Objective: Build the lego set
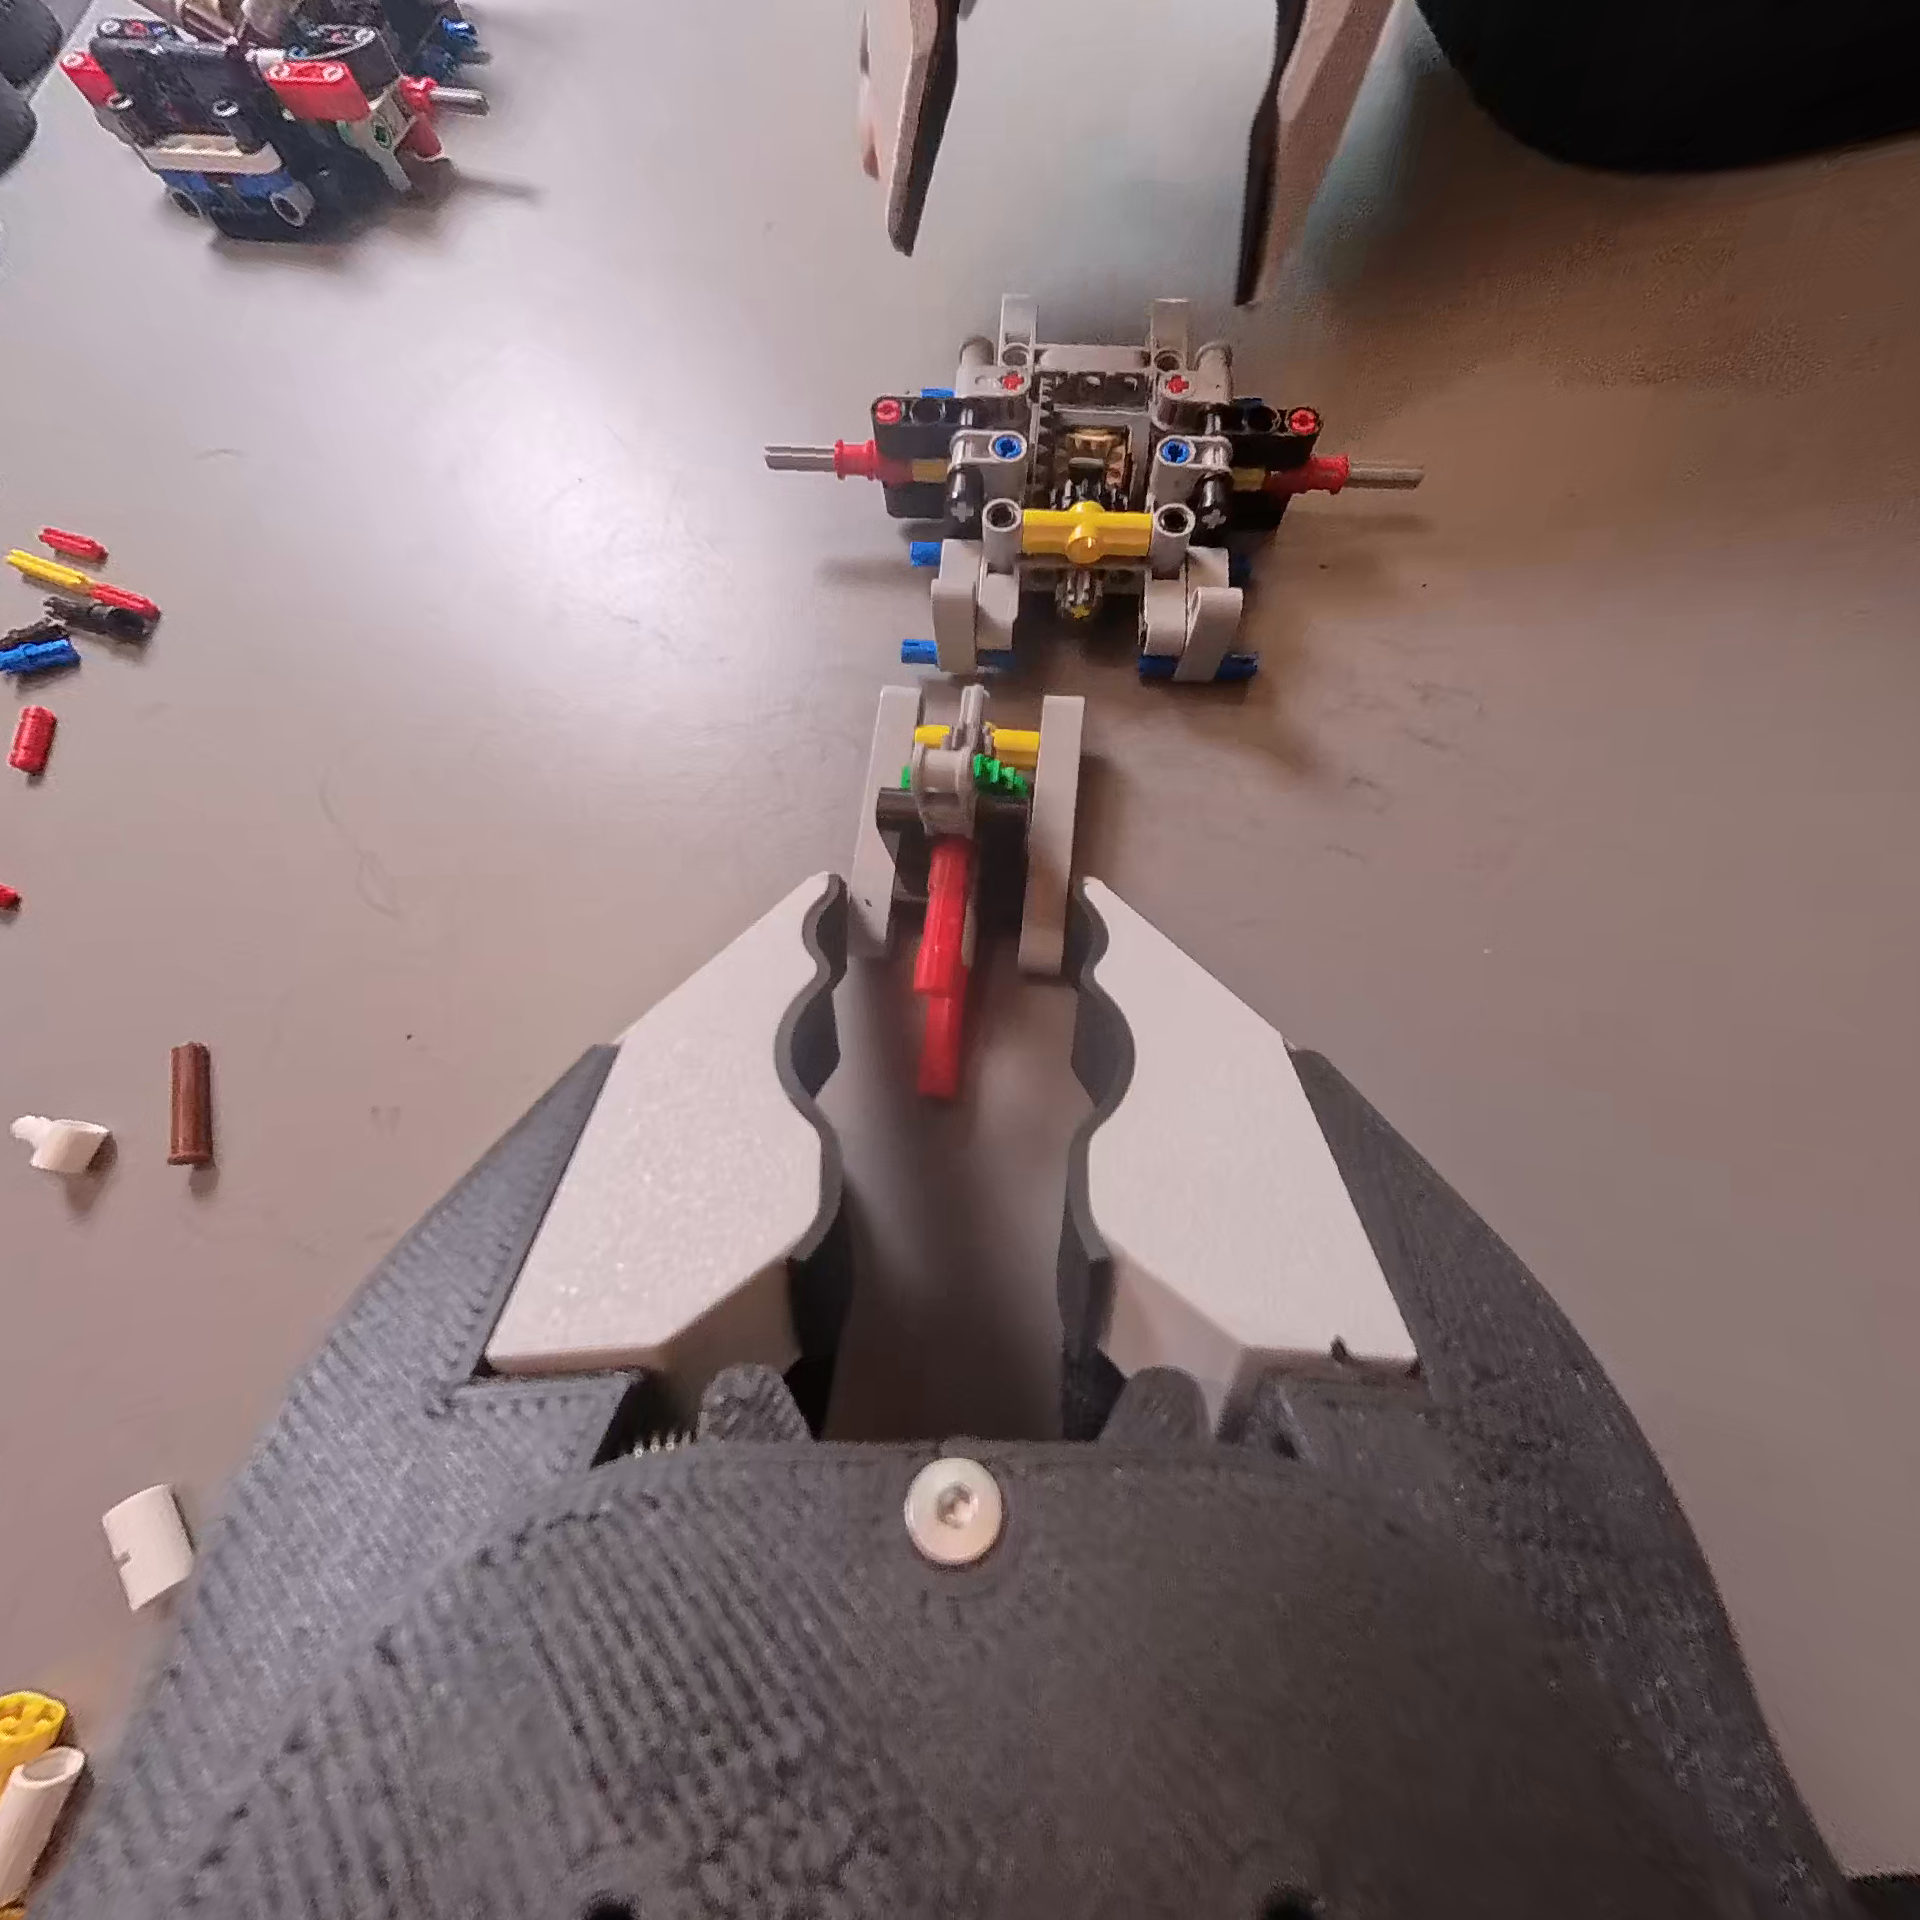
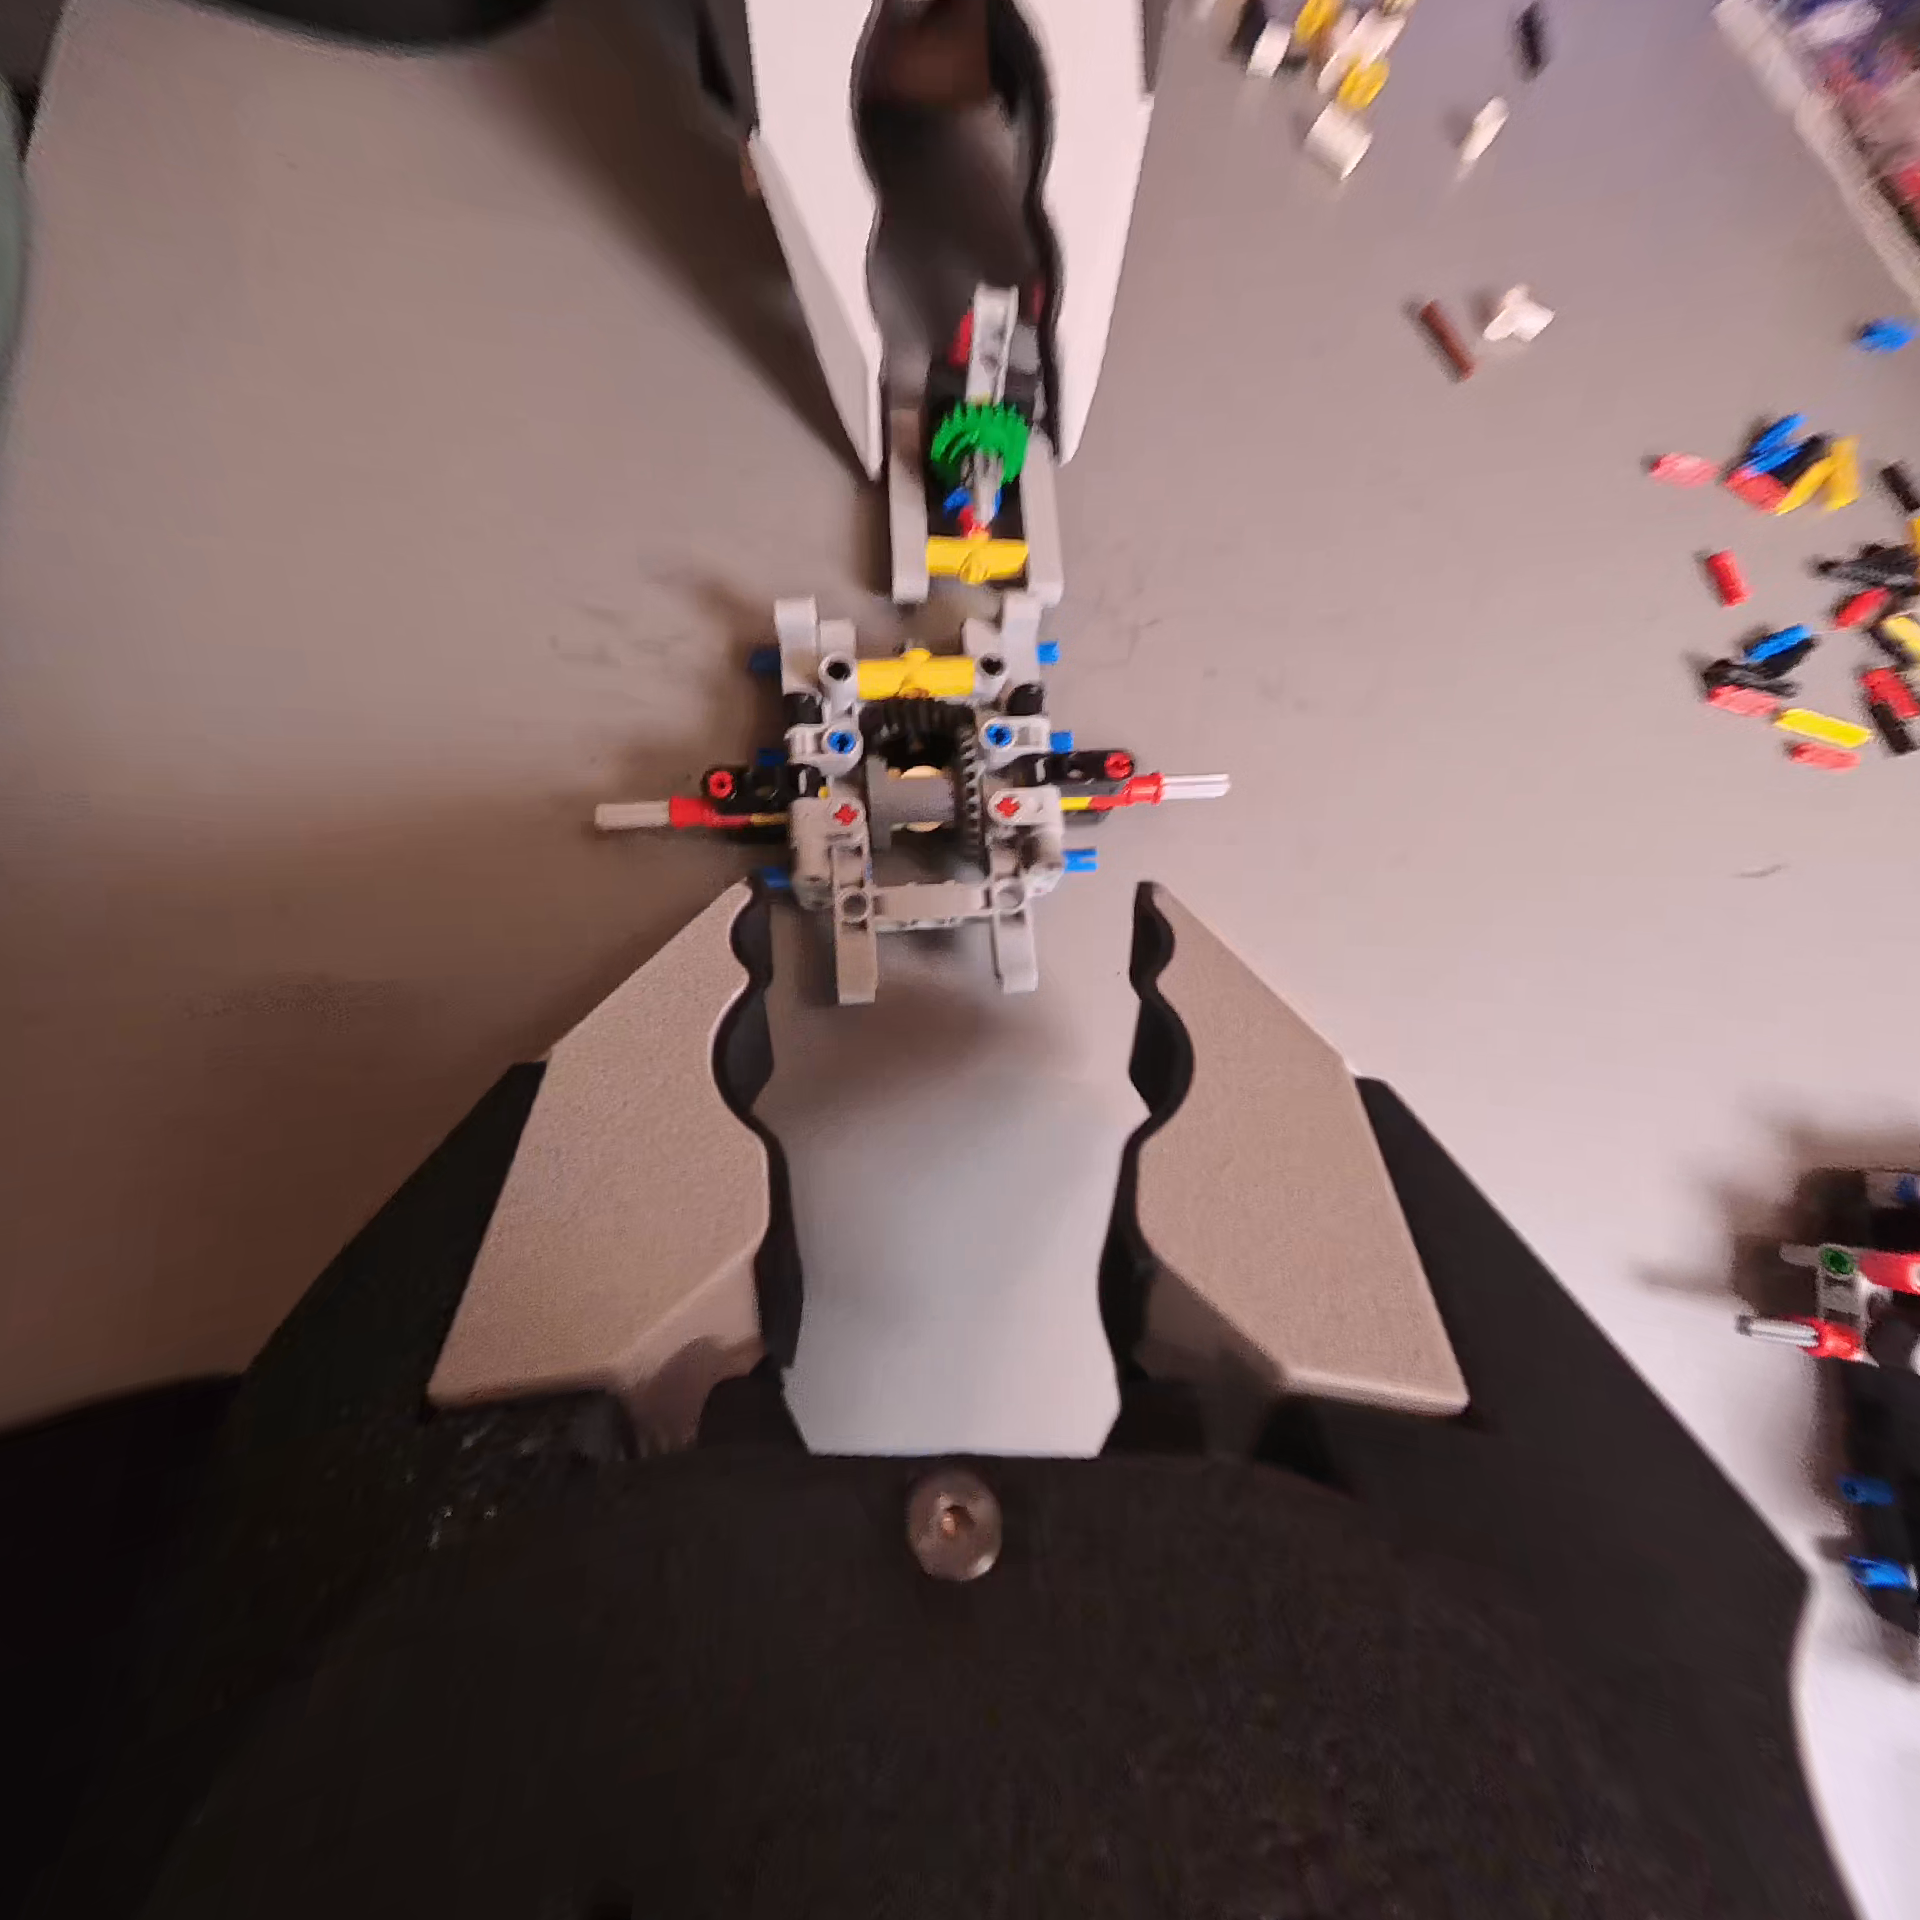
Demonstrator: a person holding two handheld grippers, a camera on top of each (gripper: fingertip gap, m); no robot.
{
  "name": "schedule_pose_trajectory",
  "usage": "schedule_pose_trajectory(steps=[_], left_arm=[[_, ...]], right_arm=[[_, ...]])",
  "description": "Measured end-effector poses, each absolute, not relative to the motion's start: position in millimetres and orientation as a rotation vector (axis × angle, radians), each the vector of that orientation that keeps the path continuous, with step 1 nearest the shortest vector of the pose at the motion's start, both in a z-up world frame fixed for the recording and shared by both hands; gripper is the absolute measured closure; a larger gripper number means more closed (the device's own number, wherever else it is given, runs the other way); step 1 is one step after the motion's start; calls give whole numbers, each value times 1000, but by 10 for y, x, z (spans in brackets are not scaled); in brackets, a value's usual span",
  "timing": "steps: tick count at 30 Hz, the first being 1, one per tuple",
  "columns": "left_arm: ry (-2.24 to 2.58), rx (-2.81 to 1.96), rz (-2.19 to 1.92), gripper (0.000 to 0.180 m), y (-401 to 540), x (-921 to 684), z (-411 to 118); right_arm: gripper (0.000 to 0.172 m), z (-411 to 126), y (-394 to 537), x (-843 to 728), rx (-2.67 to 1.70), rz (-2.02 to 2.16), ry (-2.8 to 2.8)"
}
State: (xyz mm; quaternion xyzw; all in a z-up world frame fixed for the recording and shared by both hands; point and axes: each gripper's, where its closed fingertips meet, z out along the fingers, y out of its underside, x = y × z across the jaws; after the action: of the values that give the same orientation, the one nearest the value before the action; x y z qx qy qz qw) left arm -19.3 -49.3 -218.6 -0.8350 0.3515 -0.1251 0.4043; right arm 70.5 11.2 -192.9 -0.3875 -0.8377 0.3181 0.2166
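My right wrist view is smeared with motion, so the loose pieces (image 2: 1808,644) scattered on the table (image 2: 1351,623) blur into colour. A second brick assembly (image 1: 270,114) is cut by the top edge in my left view and by the right edge in my right view. My left gripper (image 1: 961,914) hides the rear of the small gear module (image 1: 966,821) it clamps.
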Motion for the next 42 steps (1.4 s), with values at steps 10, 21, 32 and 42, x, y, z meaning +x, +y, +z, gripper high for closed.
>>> schedule_pose_trajectory(steps=[10, 21, 32, 42], left_arm=[[923, -2108, -328, 139, -543, -164, -2185], [951, -2088, -358, 140, -539, -48, -2188], [974, -2071, -379, 140, -571, -43, -2185], [997, -2067, -392, 140, -590, -19, -2190]], right_arm=[[130, -2172, 12, 663, -1048, 805, -2450], [130, -1829, -49, 548, -969, 1029, -2252], [130, -2029, -57, 547, -1002, 1002, -2308], [130, -2077, -60, 557, -1009, 1004, -2330]])
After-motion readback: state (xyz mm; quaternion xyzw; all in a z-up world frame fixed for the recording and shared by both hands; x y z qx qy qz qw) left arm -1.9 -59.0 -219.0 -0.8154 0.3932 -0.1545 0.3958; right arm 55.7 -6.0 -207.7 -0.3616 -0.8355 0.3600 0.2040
